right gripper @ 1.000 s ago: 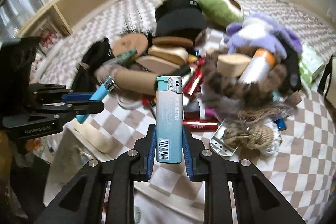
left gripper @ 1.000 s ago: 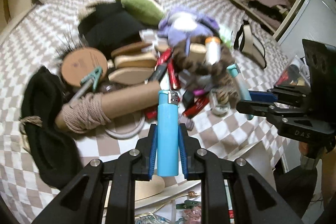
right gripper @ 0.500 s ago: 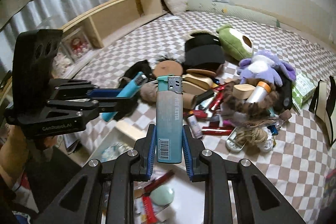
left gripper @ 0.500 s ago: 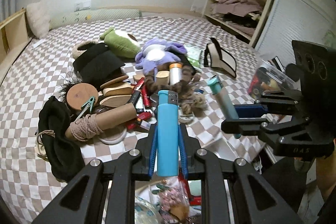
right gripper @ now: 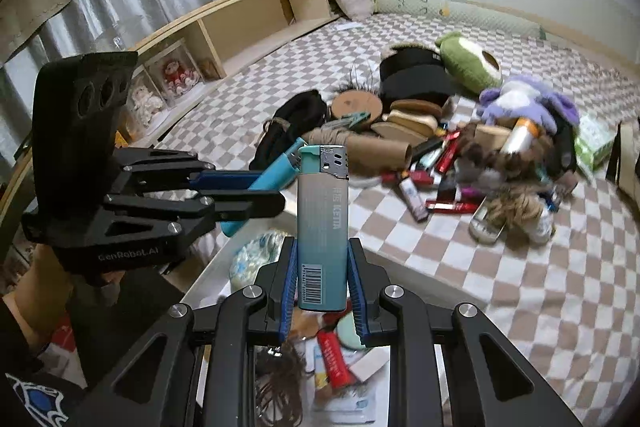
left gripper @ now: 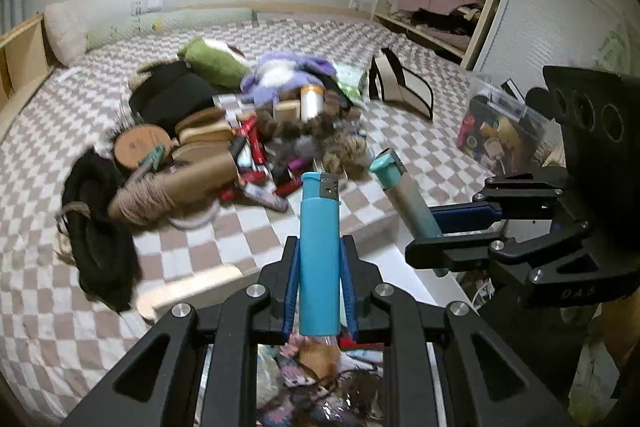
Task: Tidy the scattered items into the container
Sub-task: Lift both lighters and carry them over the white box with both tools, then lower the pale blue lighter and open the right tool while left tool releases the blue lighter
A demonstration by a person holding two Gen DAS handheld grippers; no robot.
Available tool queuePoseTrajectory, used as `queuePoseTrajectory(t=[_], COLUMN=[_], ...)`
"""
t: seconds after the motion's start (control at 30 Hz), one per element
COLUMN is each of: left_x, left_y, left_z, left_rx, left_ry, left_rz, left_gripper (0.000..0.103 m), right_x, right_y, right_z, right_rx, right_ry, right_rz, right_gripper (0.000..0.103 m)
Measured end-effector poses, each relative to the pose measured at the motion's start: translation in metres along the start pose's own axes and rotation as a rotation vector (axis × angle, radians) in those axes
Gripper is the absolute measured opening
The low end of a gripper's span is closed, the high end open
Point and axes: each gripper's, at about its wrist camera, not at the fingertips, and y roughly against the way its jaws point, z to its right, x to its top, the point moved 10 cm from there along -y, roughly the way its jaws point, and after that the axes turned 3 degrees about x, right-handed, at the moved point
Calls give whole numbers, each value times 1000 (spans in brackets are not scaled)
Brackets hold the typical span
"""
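Note:
My left gripper (left gripper: 319, 269) is shut on a bright blue lighter (left gripper: 319, 251), upright, held over the white container (left gripper: 404, 259) at the bed's edge. My right gripper (right gripper: 322, 277) is shut on a grey-and-teal lighter (right gripper: 322, 231), also over the container (right gripper: 216, 267), whose inside holds several small items. Each gripper shows in the other's view: the right gripper (left gripper: 448, 227) with its lighter (left gripper: 404, 199), the left gripper (right gripper: 248, 193) with its lighter (right gripper: 264, 183). The scattered pile (left gripper: 248, 143) lies on the checkered bed beyond.
The pile holds a cardboard tube with rope (left gripper: 172, 187), lighters (right gripper: 436, 163), a purple plush (left gripper: 288, 75), a green plush (right gripper: 468, 61), black clothes (left gripper: 96, 231) and a round wooden brush (right gripper: 354, 103). A clear storage box (left gripper: 496, 131) stands at right. A wooden shelf (right gripper: 240, 23) lines the bed.
Both grippers have drawn back from the pile and risen, each keeping its lighter. The container's inside has come into view beneath both.

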Motion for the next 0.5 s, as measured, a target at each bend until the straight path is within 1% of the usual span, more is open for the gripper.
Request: queuePoseTrajectory(t=[0.2, 0.5], left_x=[-25, -44], left_y=[-21, -40], left_z=[1, 4], left_rx=[-22, -31], left_ry=[43, 60], left_rz=[-53, -96], left_gripper=[19, 19], right_x=[-31, -65], right_y=[-23, -44], right_z=[8, 30], right_rx=[17, 13], right_ry=[-60, -134], right_rz=[-53, -121], right_gripper=[25, 25])
